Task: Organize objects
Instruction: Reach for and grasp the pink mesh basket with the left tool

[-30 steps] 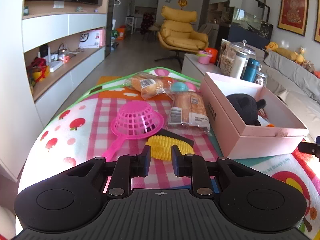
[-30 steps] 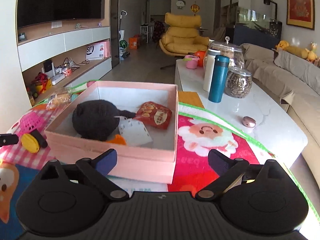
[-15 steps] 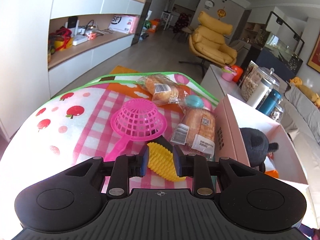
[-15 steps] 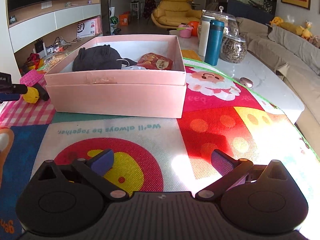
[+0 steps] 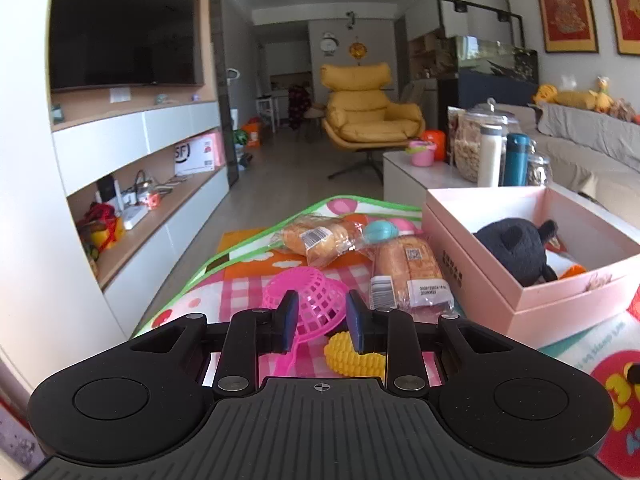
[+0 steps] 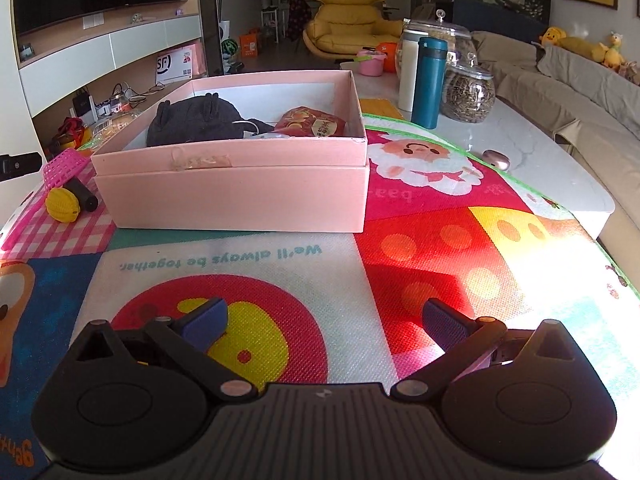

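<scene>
Yellow ridged plastic toy corn (image 5: 354,356) lies on the pink-checked part of the cartoon play mat (image 6: 248,280) covering the bench, beside a black cylinder (image 6: 82,195) and the pink plastic mesh strainer (image 5: 308,300), not yet picked up. Left gripper (image 5: 322,322) has tilted back up from half a second ago, when the corn sat right between its fingers; now the jaws are a narrow gap apart with nothing clamped, corn just below and slightly right of the gap, strainer showing through it. Right gripper (image 6: 324,322) has dropped low over the mat since a second ago, jaws wide apart and empty, well short of the open pink cardboard box (image 6: 240,184). Box already holds a black plush toy (image 6: 196,120) and a red snack packet (image 6: 312,122). Two wrapped bread rolls (image 5: 408,272) are on the mat left of the box. Likely reading: left approach got disturbed, needs realigning on the corn before closing.
</scene>
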`<action>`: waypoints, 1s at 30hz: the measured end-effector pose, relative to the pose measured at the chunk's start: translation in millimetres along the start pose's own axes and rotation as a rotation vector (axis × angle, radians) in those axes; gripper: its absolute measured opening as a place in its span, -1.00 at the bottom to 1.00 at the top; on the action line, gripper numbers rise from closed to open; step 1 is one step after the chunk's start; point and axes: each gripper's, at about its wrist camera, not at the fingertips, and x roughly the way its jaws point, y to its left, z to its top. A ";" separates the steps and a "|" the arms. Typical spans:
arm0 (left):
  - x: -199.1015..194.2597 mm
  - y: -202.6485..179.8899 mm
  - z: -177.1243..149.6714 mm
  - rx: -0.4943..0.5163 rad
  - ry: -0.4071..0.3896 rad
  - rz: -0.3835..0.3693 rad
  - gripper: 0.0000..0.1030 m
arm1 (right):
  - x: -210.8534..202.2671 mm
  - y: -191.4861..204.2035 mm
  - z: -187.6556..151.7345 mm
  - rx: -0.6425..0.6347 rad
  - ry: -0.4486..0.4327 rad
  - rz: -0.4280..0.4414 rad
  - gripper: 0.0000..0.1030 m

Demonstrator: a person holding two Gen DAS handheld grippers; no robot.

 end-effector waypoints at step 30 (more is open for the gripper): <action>99.9 31.5 11.1 -0.133 0.085 -0.036 0.01 | 0.6 -2.1 -0.4 -0.005 0.015 0.012 1.00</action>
